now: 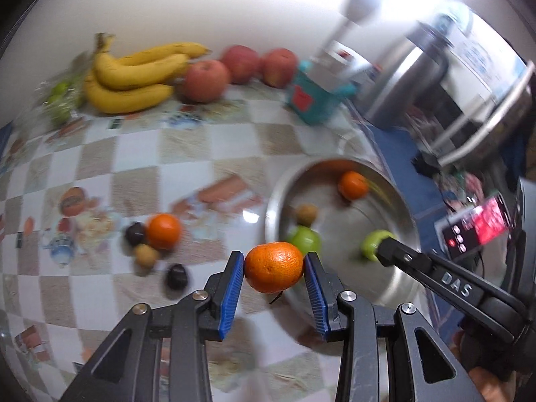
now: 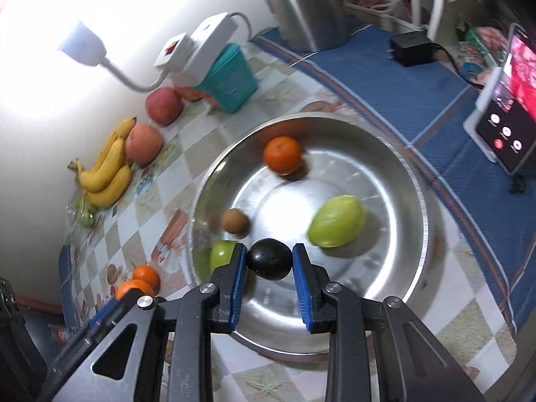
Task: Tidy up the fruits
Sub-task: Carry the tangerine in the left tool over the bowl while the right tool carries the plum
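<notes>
"DAS" on right gripper [image 1: 385,251] arm

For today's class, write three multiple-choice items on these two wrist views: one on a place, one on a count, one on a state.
1. Where are the bananas?
A. in the steel bowl
B. on the tablecloth by the wall
C. on the phone

2. How many fruits lie inside the steel bowl, not counting held ones?
A. two
B. four
C. six

3. What is the left gripper doing?
A. gripping a tangerine
B. gripping an apple
C. open and holding nothing

Answers:
1 B, the bunch lies next to the apples against the white wall.
2 B, the right wrist view shows a tangerine, a small brown fruit and two green fruits.
3 A, its blue fingers press an orange tangerine from both sides.
</notes>
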### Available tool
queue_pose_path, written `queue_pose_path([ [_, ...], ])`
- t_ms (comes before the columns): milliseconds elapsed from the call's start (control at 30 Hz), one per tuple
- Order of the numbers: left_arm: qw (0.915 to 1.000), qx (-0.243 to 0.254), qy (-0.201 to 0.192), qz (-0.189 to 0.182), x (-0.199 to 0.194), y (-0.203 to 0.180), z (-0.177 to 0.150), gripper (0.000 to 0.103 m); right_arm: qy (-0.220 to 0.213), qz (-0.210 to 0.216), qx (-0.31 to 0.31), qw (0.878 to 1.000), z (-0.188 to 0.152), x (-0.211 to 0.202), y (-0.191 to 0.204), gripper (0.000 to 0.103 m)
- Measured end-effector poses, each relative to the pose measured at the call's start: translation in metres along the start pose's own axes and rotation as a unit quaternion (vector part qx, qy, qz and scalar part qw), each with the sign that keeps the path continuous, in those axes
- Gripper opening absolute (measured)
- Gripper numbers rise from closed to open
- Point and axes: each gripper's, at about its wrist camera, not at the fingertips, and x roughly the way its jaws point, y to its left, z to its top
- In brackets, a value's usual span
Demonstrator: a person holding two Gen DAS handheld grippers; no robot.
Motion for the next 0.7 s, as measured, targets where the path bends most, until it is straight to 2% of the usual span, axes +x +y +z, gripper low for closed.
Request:
queue_pose_path([
  [200, 0.9986, 0.051, 0.016, -0.005, 0.016, -0.038, -0.012, 0.040, -0.010, -0.007, 0.012, 1.000, -0.002, -0.010, -0.013, 0.029],
  [367, 0.9976, 0.065, 0.023, 0.004, 0.029, -0.044, -0.017, 0.040, -0.006, -0.015, 0.018, 1.000, -0.003, -0.009, -0.020, 0.029],
  [700, 0.9964, 0.071, 0.043, 0.015, 0.047, -0.044, -0.023, 0.040, 0.035, -0.033, 0.026, 0.998, -0.009, 0.016, -0.029, 0.029],
])
